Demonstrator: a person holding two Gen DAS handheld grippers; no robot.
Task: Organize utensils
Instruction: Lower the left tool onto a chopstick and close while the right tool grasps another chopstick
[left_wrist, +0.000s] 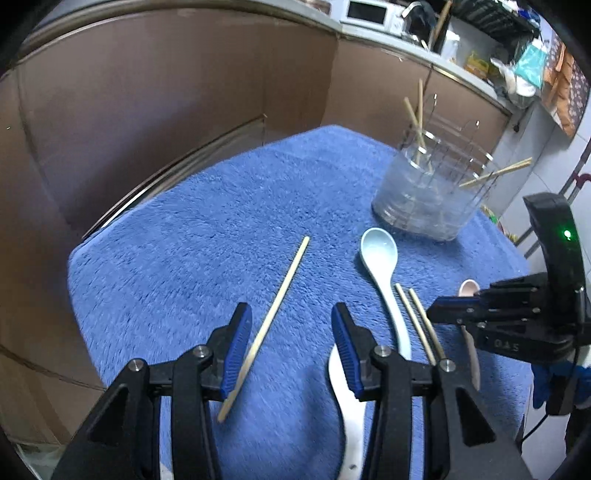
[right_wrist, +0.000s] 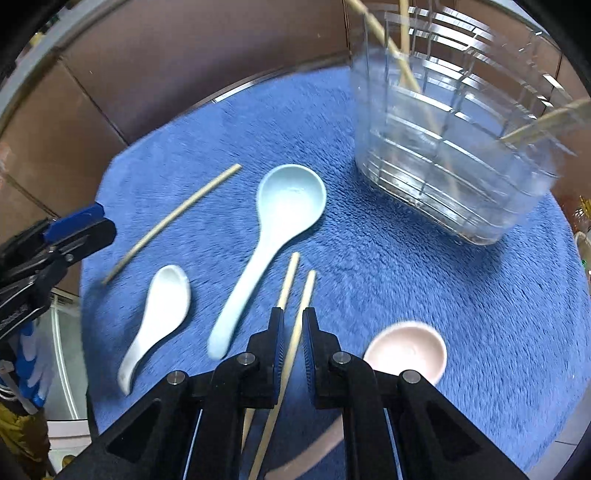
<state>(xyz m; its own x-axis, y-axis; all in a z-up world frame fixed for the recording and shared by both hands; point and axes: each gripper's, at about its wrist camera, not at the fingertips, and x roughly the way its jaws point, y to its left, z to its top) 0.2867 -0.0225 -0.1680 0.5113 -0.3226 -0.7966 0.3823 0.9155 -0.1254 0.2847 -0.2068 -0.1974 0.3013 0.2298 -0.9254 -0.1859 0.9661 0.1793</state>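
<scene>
My right gripper (right_wrist: 293, 332) points steeply down at the blue towel (right_wrist: 424, 295), its jaws drawn almost together around one of the two chopsticks (right_wrist: 308, 291) lying side by side in front of me. The stick runs right through the narrow gap, but from this view I cannot tell whether the pads are actually pressing on it. Its partner (right_wrist: 290, 275) lies just outside the left jaw. My left gripper (left_wrist: 291, 328) hangs about half open over a lone chopstick (left_wrist: 280, 295) further left, holding nothing; that stick passes close by the left pad.

The loose utensils are all on the towel: a pale blue spoon (right_wrist: 273, 229) just left of the pair, a white spoon (right_wrist: 159, 314) beyond it, and a pink spoon (right_wrist: 406, 350) tucked under my right jaw. The clear holder (right_wrist: 443, 166) stands at the far right of the towel with a few chopsticks already leaning in it.

What worries me is the grip. A thin round stick caught near one end could swing or slip out as I lift, and the soft pile may let it sink so the pads close above it. The neighbouring chopstick is close enough to be dragged along or flicked into the blue spoon. The pink spoon beside my right jaw could also get nudged.
</scene>
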